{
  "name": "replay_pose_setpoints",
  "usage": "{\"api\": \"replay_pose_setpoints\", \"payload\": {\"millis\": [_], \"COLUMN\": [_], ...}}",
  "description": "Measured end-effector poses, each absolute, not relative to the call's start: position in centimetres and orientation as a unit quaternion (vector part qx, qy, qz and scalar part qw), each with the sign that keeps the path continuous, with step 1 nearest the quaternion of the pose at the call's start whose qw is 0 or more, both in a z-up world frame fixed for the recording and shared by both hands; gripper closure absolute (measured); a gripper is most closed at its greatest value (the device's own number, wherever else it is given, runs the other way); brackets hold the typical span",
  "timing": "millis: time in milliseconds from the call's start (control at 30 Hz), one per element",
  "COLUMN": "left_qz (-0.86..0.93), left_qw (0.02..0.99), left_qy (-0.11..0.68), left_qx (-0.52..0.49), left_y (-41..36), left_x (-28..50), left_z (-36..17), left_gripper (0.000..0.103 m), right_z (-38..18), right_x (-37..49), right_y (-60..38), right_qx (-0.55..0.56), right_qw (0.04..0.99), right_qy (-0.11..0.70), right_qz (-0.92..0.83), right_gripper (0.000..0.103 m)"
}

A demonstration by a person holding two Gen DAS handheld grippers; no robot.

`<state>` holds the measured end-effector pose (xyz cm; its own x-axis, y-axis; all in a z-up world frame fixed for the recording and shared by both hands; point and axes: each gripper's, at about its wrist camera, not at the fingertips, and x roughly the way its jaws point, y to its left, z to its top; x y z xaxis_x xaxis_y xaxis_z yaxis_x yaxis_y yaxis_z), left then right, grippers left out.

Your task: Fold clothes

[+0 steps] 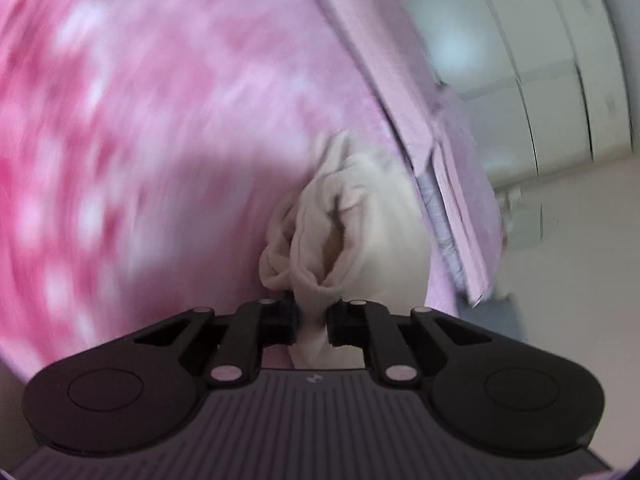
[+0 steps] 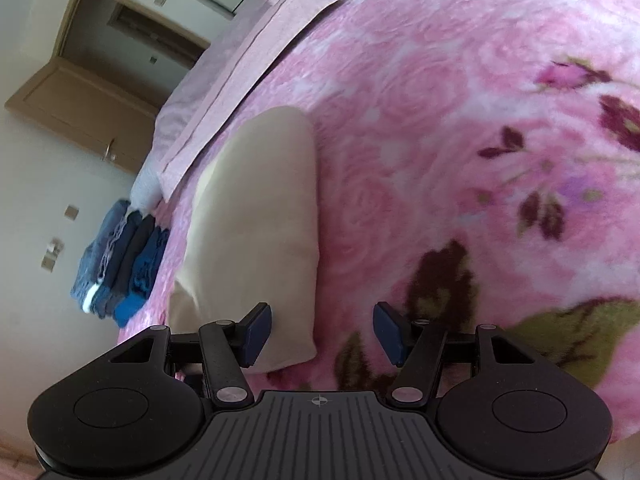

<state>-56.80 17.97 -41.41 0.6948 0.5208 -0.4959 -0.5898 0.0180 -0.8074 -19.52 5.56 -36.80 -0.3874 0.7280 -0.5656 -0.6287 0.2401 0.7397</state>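
A cream garment (image 1: 352, 216) lies bunched on the pink floral blanket (image 1: 140, 120) in the left wrist view, which is blurred. My left gripper (image 1: 313, 320) is shut on a fold of that cloth, pinched between its jaws. In the right wrist view the same cream garment (image 2: 260, 216) lies flat and smooth on the blanket (image 2: 460, 140). My right gripper (image 2: 322, 334) is open over the garment's near corner; the cloth's edge lies under the gap between the blue pads (image 2: 258, 334) and neither pad presses it.
A stack of folded blue and dark clothes (image 2: 120, 260) sits at the bed's left edge. A pale pink pillow (image 2: 256, 64) lies along the far side. A wooden door (image 2: 88, 112) and white wall stand left; white wardrobe doors (image 1: 540, 60) are behind.
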Motion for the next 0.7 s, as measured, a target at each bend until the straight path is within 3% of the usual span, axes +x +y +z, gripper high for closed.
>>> {"api": "replay_pose_setpoints", "payload": {"millis": [167, 300, 367, 433, 533, 633, 700], "left_qz": [0.428, 0.408, 0.405, 0.403, 0.387, 0.371, 0.362], "left_qw": [0.732, 0.718, 0.714, 0.706, 0.684, 0.675, 0.672], "left_qy": [0.056, 0.057, 0.039, 0.008, -0.022, -0.025, -0.027], "left_qx": [-0.526, -0.561, -0.569, -0.582, -0.618, -0.637, -0.645], "left_y": [24.0, 25.2, 23.7, 21.7, 19.6, 19.3, 20.2], "left_x": [-61.1, -63.2, -64.0, -65.0, -65.3, -64.1, -63.1], "left_z": [-38.3, -39.8, -40.2, -40.5, -41.7, -43.0, -43.7], "left_gripper": [0.092, 0.086, 0.069, 0.060, 0.044, 0.044, 0.052], "right_z": [-36.2, -36.8, -36.8, -36.9, -37.0, -38.1, -39.3], "right_x": [-20.7, -19.1, -17.7, -16.3, -14.3, -13.5, -13.5], "right_y": [6.7, 8.9, 10.5, 12.1, 15.6, 19.6, 21.5], "right_qx": [0.040, 0.035, 0.036, 0.040, 0.057, 0.059, 0.061], "right_qw": [0.520, 0.522, 0.517, 0.511, 0.487, 0.461, 0.446], "right_qy": [0.557, 0.559, 0.559, 0.558, 0.553, 0.571, 0.582], "right_qz": [0.646, 0.643, 0.647, 0.653, 0.673, 0.677, 0.677], "right_gripper": [0.043, 0.043, 0.041, 0.025, 0.022, 0.022, 0.022]}}
